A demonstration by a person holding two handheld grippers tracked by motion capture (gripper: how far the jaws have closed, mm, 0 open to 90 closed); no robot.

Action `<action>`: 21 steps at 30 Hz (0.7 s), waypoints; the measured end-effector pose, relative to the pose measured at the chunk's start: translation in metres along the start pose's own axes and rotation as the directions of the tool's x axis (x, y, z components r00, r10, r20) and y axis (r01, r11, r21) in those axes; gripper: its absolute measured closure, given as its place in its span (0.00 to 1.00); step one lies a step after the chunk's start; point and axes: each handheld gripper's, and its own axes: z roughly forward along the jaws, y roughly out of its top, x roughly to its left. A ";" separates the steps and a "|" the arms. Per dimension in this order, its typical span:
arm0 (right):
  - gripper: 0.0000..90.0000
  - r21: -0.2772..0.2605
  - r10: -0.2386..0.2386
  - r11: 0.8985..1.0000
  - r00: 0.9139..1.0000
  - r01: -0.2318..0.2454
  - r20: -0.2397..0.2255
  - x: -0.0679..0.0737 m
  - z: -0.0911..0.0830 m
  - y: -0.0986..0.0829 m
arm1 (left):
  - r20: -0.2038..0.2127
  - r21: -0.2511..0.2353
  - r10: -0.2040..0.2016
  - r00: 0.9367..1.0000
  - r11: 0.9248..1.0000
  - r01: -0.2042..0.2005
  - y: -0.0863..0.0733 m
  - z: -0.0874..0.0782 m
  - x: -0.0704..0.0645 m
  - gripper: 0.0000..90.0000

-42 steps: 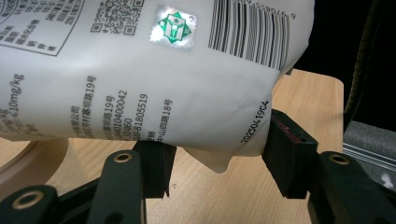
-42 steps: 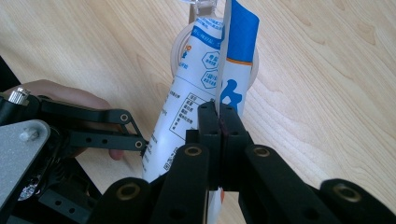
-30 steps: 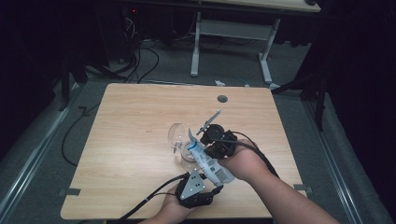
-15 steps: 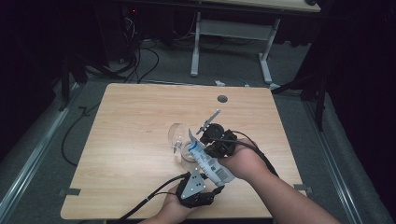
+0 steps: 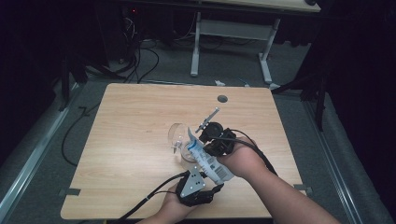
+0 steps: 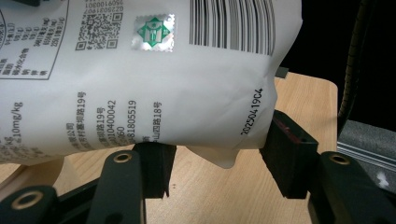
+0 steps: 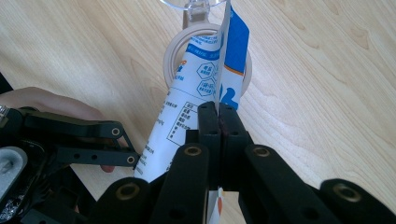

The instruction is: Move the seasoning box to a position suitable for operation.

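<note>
While nothing is shifting between glimpses, the right gripper (image 7: pixel 218 122) is still pinching the pouch (image 5: pixel 208 158) edge above the glass (image 5: pixel 180 139) (pouring seems stalled); the left gripper (image 6: pixel 215 161) is bracketing its bottom, jaws apart.

My work surface is a light wooden table (image 5: pixel 130 135) with rounded corners and a round cable hole (image 5: pixel 222 99) near its far edge. Directly on it, near the middle, stand a clear glass cup (image 5: pixel 177 136) and a round tape-like ring (image 7: pixel 173 56).
</note>
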 end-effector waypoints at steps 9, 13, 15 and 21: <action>1.00 -0.003 0.000 1.000 1.000 0.000 -0.004 0.000 0.001 0.001 | 0.000 -0.003 -0.005 1.000 1.000 0.005 0.001 -0.001 0.000 0.54; 1.00 -0.003 -0.001 1.000 1.000 0.001 -0.003 0.000 0.001 0.001 | 0.000 -0.006 -0.003 1.000 1.000 0.003 0.001 -0.001 0.000 0.54; 1.00 -0.004 -0.001 1.000 1.000 0.001 -0.005 0.000 0.000 0.001 | 0.000 -0.006 -0.001 1.000 1.000 0.001 0.001 -0.001 0.000 0.54; 1.00 -0.003 -0.003 1.000 1.000 0.003 -0.006 -0.001 0.000 0.001 | 0.000 -0.007 0.001 1.000 1.000 -0.001 0.001 -0.002 0.000 0.54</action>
